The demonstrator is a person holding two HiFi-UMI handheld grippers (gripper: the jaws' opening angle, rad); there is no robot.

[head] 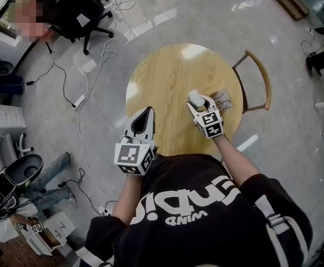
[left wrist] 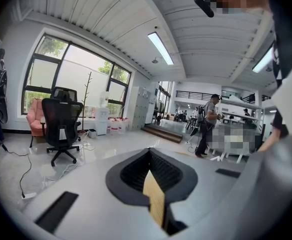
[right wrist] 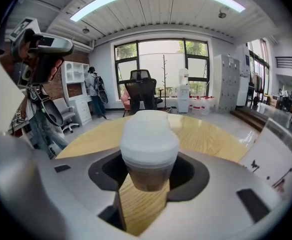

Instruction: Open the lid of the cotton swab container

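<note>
The cotton swab container (right wrist: 149, 171) is a small clear tub with a white domed lid (right wrist: 149, 134). It sits upright between the jaws of my right gripper (right wrist: 149, 178), which is shut on its lower body and holds it a little above the round wooden table (right wrist: 206, 134). The head view shows the container (head: 196, 97) in that gripper (head: 198, 101) over the table's right half (head: 167, 77). My left gripper (head: 146, 112) hovers at the table's near edge, left of the container and apart from it. In its own view the left gripper (left wrist: 153, 181) is shut with nothing in it.
A white printed card (head: 224, 99) lies on the table just right of the container. A wooden chair (head: 263, 82) stands at the table's far right side. Cables and a power strip (head: 78, 100) run across the floor to the left, near a black office chair (head: 75, 13).
</note>
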